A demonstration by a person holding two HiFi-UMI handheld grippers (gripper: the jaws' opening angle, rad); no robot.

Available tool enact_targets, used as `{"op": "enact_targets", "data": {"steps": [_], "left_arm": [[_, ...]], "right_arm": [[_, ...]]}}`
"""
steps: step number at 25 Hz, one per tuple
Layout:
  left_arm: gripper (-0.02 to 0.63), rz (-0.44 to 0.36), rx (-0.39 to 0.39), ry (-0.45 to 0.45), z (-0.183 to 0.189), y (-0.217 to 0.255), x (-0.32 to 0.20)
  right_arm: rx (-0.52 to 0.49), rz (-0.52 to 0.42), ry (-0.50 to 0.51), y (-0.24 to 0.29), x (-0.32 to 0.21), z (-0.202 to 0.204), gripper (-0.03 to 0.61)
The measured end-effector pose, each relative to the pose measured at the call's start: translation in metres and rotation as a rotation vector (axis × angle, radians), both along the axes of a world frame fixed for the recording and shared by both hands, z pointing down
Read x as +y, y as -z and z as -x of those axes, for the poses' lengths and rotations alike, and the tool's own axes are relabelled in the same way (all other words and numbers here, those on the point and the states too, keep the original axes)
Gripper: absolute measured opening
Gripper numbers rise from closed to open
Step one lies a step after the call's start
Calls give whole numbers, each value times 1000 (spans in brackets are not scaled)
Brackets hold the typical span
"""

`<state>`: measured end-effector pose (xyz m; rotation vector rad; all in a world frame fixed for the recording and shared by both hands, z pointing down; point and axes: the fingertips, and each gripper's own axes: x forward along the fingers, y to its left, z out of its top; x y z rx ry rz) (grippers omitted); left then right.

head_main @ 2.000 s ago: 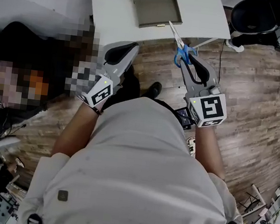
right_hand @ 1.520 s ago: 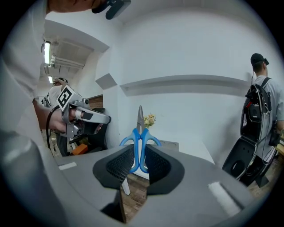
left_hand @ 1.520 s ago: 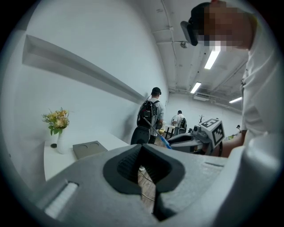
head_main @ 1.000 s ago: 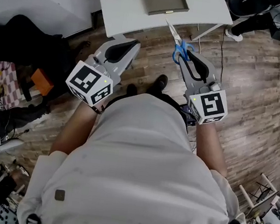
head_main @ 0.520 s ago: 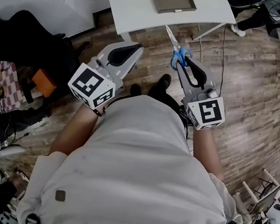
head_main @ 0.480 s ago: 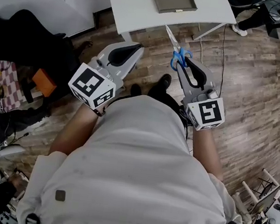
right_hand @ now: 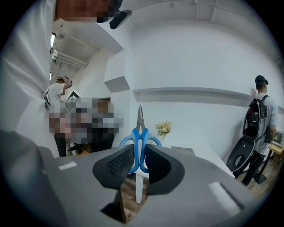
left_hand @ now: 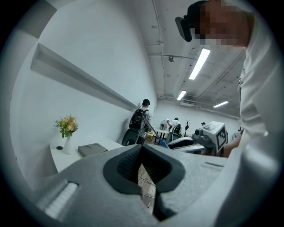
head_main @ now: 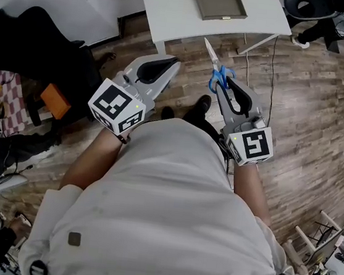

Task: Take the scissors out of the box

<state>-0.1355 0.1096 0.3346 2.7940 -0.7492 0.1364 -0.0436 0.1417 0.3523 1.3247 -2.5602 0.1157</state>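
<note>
My right gripper [head_main: 224, 79] is shut on the blue handles of the scissors [head_main: 218, 77]. Their steel blades point up and left toward the white table [head_main: 169, 9], and the whole tool hangs above the wooden floor. In the right gripper view the scissors [right_hand: 140, 119] stand upright between the pads, blades above the jaws. The grey box [head_main: 218, 0] lies on the table, apart from both grippers. My left gripper [head_main: 170, 63] is held beside the right one, shut and holding nothing. In the left gripper view, the left gripper [left_hand: 142, 147] shows only floor through the slit between its jaws.
A vase of flowers [left_hand: 67, 131] stands on the table beside the box [left_hand: 92, 149]. A black chair [head_main: 312, 6] is at the top right, and a cable [head_main: 273, 59] runs over the floor. Dark bags [head_main: 28, 41] lie to the left. A person with a backpack [right_hand: 258, 116] stands at the right.
Both grippers, the right one still holding the scissors, have drawn back from the table, which now sits higher and further off in the head view. Neither grip has changed.
</note>
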Motion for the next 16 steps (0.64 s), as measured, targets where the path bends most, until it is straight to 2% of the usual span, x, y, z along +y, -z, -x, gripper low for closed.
{"op": "enact_targets", "data": {"steps": [16], "left_arm": [[5, -9, 9, -18, -12, 10, -2]], "right_arm": [[2, -18, -5, 17, -4, -7, 98]]}}
